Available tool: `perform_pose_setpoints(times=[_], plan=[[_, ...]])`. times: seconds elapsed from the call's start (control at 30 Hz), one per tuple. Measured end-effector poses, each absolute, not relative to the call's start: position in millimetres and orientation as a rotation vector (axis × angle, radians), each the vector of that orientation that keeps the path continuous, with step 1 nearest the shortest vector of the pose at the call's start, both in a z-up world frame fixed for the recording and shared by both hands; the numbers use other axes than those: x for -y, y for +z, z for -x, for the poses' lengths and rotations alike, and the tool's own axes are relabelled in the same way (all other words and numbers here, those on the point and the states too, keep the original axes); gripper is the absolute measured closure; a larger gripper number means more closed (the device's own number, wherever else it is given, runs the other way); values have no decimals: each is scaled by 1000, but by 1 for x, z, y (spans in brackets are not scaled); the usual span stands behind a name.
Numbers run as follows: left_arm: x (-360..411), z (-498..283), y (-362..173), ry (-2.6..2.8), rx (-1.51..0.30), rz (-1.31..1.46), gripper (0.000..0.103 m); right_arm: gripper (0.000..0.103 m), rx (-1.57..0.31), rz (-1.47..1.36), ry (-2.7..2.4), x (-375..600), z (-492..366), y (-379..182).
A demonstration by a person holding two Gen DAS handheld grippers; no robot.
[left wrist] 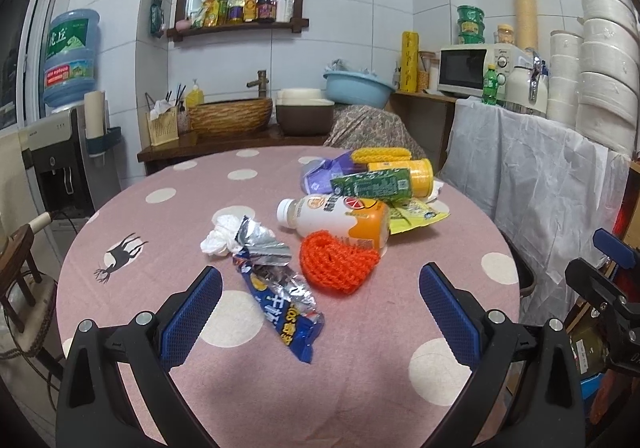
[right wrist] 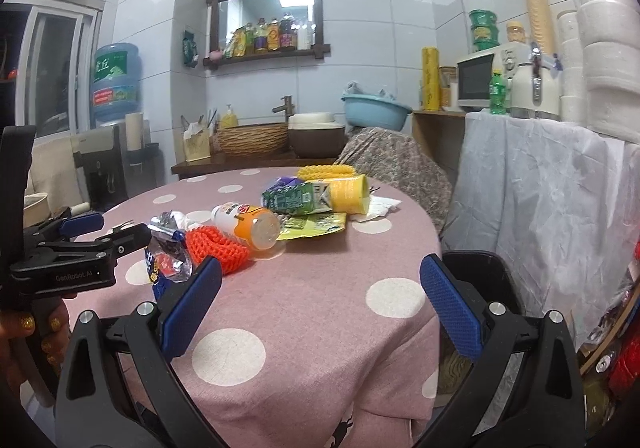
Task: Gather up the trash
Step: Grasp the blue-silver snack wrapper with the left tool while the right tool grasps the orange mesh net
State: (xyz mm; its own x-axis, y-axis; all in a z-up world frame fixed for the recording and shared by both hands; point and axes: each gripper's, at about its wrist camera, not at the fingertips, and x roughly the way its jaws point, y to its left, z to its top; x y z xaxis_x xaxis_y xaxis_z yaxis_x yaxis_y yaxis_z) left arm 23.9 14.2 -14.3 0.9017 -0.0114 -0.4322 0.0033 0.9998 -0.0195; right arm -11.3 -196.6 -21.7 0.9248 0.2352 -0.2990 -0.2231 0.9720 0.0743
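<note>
**Trash heaped on a pink dotted table, both grippers wide open**

White-tiled walls close in a cramped kitchen corner, and a round table under a pink cloth with white dots [left wrist: 132, 240] fills the middle of it. Going left to right behind the table: one blue water-cooler jug [left wrist: 71, 56], a woven basin under a wooden tap [left wrist: 231, 116], one pale blue plastic tub [left wrist: 358, 86], one white microwave [left wrist: 476, 70] and stacks of white paper bowls [left wrist: 608, 60]. A black bin [right wrist: 480, 276] stands off the table's right edge, seen from the right wrist camera.

On the cloth, from the left: one crumpled white tissue [left wrist: 220, 236], touching one torn blue and silver foil snack wrapper [left wrist: 280, 296]; one orange knitted mesh pouch [left wrist: 336, 264] just beside it; one white and orange plastic drink bottle [left wrist: 336, 218] lying on its side against the pouch; then a far pile of one green drink carton [left wrist: 372, 184], one yellow cylindrical can [left wrist: 416, 174], a purple bag [left wrist: 324, 172], yellow mesh [left wrist: 380, 155] and a flat yellow-green packet [left wrist: 416, 214].

The left gripper [left wrist: 320, 312] hovers with its blue-padded jaws spread wide and nothing in them; the foil wrapper lies between them, nearer the left pad, and the orange pouch just ahead. The right gripper [right wrist: 320, 300], equally wide apart and empty, sits over bare cloth near the table's right edge, the trash lying ahead and to its left, partly behind the left gripper's black body.
</note>
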Motion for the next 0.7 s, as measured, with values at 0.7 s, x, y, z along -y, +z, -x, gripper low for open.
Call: perform_pose_setpoints(times=[0.7], plan=[[-73, -101, -49, -29, -766, 163, 39, 5, -529, 45, 451, 146, -68, -45]])
